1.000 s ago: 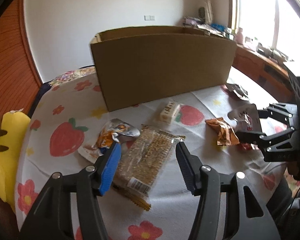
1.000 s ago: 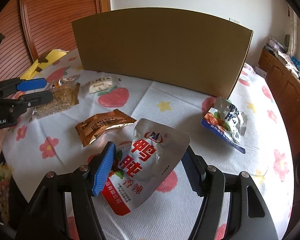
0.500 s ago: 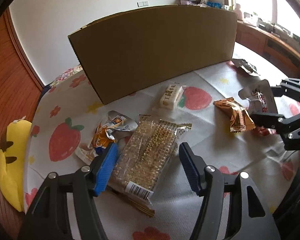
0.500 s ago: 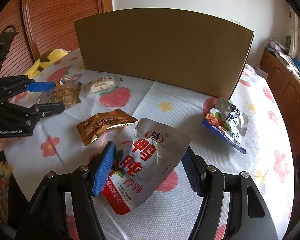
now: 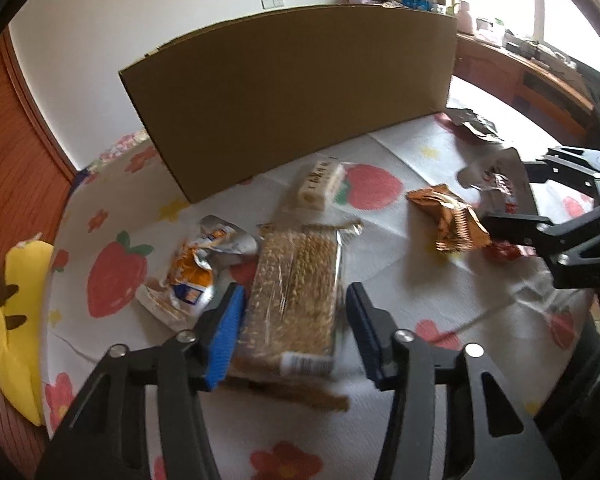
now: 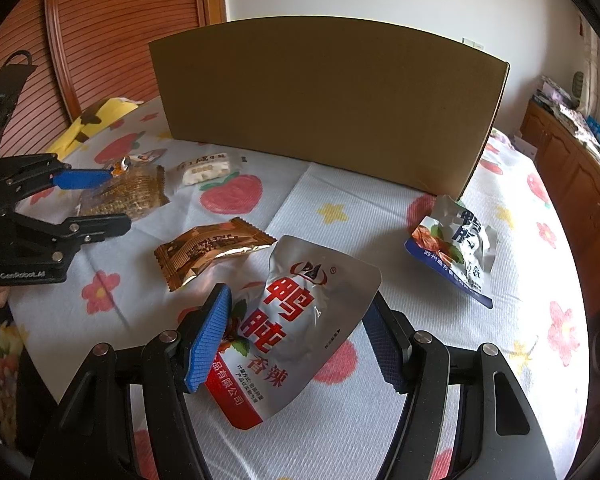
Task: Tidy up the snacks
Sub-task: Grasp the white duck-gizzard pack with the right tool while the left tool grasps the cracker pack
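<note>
A clear pack of grain bars (image 5: 296, 280) lies on the flowered tablecloth (image 5: 400, 280). My left gripper (image 5: 294, 288) straddles it with its jaws closing. The blue left pad touches the pack's edge and a sliver of cloth shows beside the right pad. In the right wrist view a silver pouch with red characters (image 6: 300, 320) sits bowed between the pads of my right gripper (image 6: 299, 298), which is shut on it. Behind both stands a tall cardboard box (image 6: 328, 104), its inside hidden.
Loose on the cloth are a crumpled silver-orange wrapper (image 5: 192, 276), a white candy pack (image 5: 320, 184), a gold-brown packet (image 6: 208, 252) and a silver-blue pouch (image 6: 456, 244). A yellow plush (image 5: 16, 320) lies at the table's left edge. A wooden cabinet (image 6: 580, 168) runs along the right.
My left gripper has rolled and tipped a little, and its jaws stand narrower around the grain bar pack. The right gripper and its pouch have not moved.
</note>
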Available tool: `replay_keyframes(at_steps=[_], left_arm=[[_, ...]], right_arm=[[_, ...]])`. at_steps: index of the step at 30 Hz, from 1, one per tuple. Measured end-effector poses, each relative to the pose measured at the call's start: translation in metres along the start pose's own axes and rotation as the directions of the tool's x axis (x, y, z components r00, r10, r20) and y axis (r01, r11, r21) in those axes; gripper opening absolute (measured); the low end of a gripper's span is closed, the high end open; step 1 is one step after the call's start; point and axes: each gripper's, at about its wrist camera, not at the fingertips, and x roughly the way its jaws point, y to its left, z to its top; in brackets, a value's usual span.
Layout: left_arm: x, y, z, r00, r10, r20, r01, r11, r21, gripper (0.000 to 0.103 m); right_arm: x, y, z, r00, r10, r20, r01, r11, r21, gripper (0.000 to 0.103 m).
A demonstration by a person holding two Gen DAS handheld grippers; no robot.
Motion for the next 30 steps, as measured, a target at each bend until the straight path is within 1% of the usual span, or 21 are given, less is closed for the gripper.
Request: replay_keyframes(at_steps=[9,11,14,18,25,30], left_arm=[[-0.006,-0.01,-0.005,1.0,0.018,0.004,-0.018,1.0,0.001,0.043],[-0.009,-0.012,-0.006,1.0,0.028,0.01,-0.028,1.0,-0.009,0.041],[-0.014,-0.015,-0.011,0.999,0.019,0.028,-0.018,0.999,-0.028,0.04],[-0.024,-0.021,-0.016,0.997,0.026,0.069,-0.023,0.999,-0.049,0.04],[-0.047,-0.024,-0.019,0.99,0.033,0.138,-0.016,0.992,-0.123,0.04],[-0.067,-0.03,-0.019,0.98,0.053,0.193,-0.026,0.989,-0.143,0.04]], right_arm=[[0.0,0.0,0.0,1.0,0.0,0.0,0.0,1.0,-0.001,0.068],[0.0,0.0,0.0,1.0,0.001,-0.001,-0.001,1.0,-0.001,0.068],[0.0,0.001,0.0,1.0,0.002,0.0,-0.002,1.0,0.002,0.068],[0.0,0.001,0.0,1.0,-0.001,0.001,0.001,1.0,0.001,0.068],[0.0,0.001,-0.001,1.0,0.0,0.0,0.0,1.0,0.001,0.068],[0.0,0.001,-0.001,1.0,0.0,0.0,0.0,1.0,0.0,0.068]])
